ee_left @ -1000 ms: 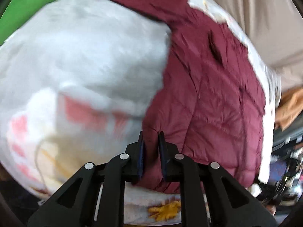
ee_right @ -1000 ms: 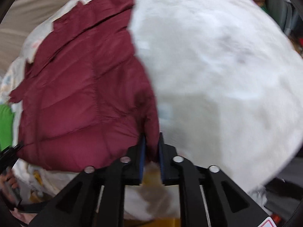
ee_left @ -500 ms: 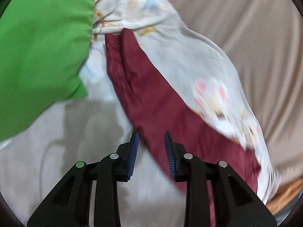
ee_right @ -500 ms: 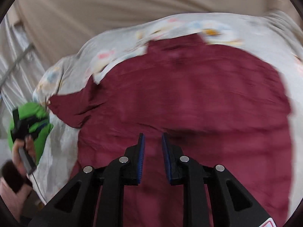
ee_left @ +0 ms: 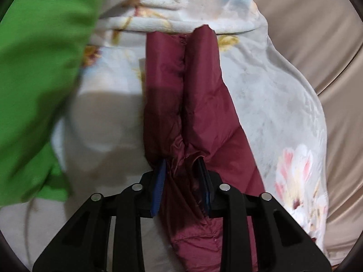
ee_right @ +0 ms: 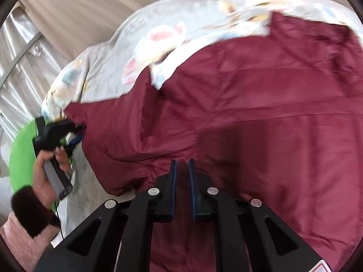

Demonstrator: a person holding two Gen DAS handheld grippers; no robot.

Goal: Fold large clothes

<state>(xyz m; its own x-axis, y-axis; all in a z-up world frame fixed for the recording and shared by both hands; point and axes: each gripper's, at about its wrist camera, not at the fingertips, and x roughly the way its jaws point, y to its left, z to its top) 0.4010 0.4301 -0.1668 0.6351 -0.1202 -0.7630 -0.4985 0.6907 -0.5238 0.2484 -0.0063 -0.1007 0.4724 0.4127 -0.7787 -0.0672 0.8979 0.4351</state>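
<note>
My left gripper (ee_left: 181, 176) points down at the maroon puffer jacket (ee_right: 249, 117); its sleeve (ee_left: 192, 95) runs straight away from me over the floral blanket (ee_left: 272, 104). A bunch of sleeve fabric sits between the blue pads (ee_left: 158, 181), jaws closing, pads look pressed on it. The green cloth (ee_left: 34, 79) lies to the left of the sleeve, apart from it.

My right gripper (ee_right: 181, 170) hangs over the jacket body, which spreads wide ahead and to the right across the blanket. Jaws closing, narrow gap; fabric shows behind that gap, but I cannot tell if any is pinched. In the right wrist view my left hand (ee_right: 45, 170) holds the other gripper at the sleeve end, far left. Beige curtain (ee_right: 79, 11) hangs behind the bed.
</note>
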